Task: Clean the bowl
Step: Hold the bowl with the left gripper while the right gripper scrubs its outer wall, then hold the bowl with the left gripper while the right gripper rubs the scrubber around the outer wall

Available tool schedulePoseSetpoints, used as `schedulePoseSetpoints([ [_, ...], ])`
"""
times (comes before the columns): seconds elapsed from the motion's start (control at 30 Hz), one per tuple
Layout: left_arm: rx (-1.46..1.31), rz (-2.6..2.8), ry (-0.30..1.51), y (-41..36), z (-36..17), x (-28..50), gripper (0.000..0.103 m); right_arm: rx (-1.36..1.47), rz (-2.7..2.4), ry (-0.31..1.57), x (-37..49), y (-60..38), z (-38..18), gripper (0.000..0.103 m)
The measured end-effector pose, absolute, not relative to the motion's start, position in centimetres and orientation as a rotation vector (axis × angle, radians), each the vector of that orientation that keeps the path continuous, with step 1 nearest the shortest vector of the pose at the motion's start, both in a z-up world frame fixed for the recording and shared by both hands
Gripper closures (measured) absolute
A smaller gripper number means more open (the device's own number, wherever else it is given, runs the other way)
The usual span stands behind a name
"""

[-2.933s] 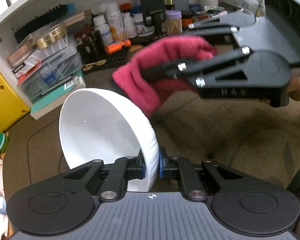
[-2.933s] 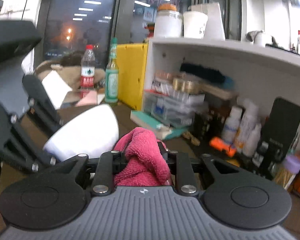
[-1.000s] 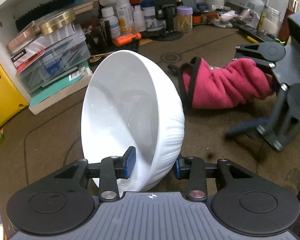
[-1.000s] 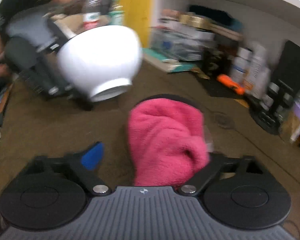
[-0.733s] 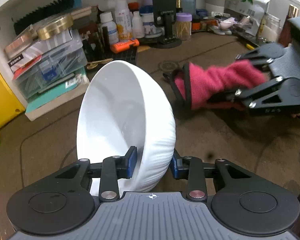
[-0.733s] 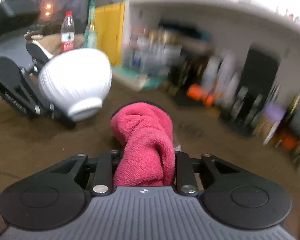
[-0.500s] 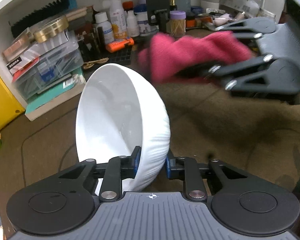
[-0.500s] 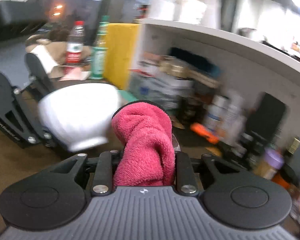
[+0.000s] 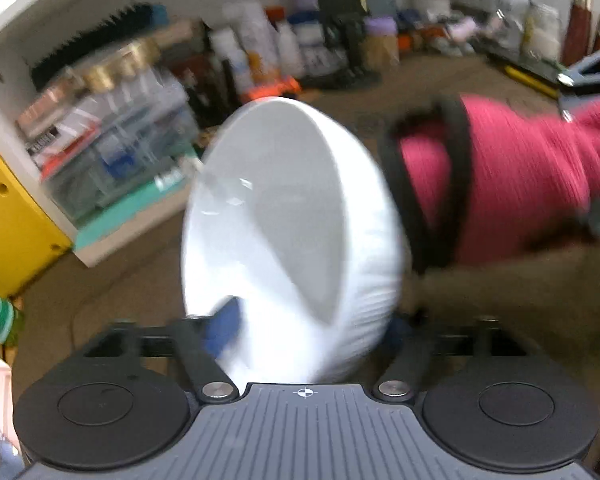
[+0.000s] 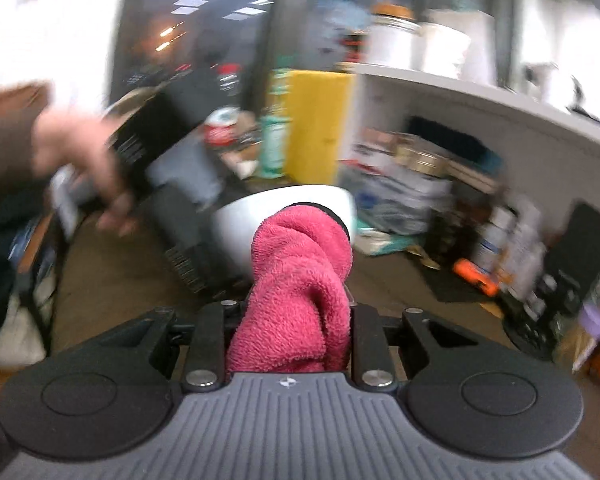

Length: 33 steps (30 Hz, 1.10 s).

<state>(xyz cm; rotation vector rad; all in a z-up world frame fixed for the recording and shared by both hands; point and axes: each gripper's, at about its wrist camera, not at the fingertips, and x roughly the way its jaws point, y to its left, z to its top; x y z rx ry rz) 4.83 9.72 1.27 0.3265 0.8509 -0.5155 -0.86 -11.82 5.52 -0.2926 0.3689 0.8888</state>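
Observation:
The white bowl [image 9: 284, 216] stands tilted on its side between the spread fingers of my left gripper [image 9: 312, 328]; the jaws are wide apart and the frame is blurred. In the right wrist view the bowl [image 10: 252, 216] shows behind the cloth. My right gripper [image 10: 292, 316] is shut on a pink cloth with a black hem [image 10: 300, 280]. In the left wrist view the cloth [image 9: 512, 184] is just right of the bowl's outer wall, close to it or touching.
A white shelf [image 9: 60, 60] with plastic boxes, a tin and a brush is at the back left. Bottles and a phone stand [image 9: 340, 20] line the back. A yellow cabinet [image 9: 4, 216] is at the left. The brown table [image 9: 112, 292] lies below.
My left gripper's jaws have spread wider around the bowl. My right gripper has brought the cloth down from above the bowl to its right side. Both views are blurred by motion.

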Motion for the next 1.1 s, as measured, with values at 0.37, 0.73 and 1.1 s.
schedulePoseSetpoints([
  [0.37, 0.274, -0.688, 0.867, 5.6, 4.7, -0.9, 0.09, -0.266, 0.789, 0.358, 0.0, -16.5, 4.8, 0.077],
  [0.73, 0.33, -0.683, 0.887, 4.0, 4.6, -1.5, 0.091, -0.508, 1.103, 0.3, -7.2, -15.3, 5.7, 0.077],
  [1.1, 0.423, -0.526, 0.837, 4.8, 4.0, 0.7, 0.074, -0.215, 0.815, 0.431, 3.0, -14.4, 2.7, 0.077],
])
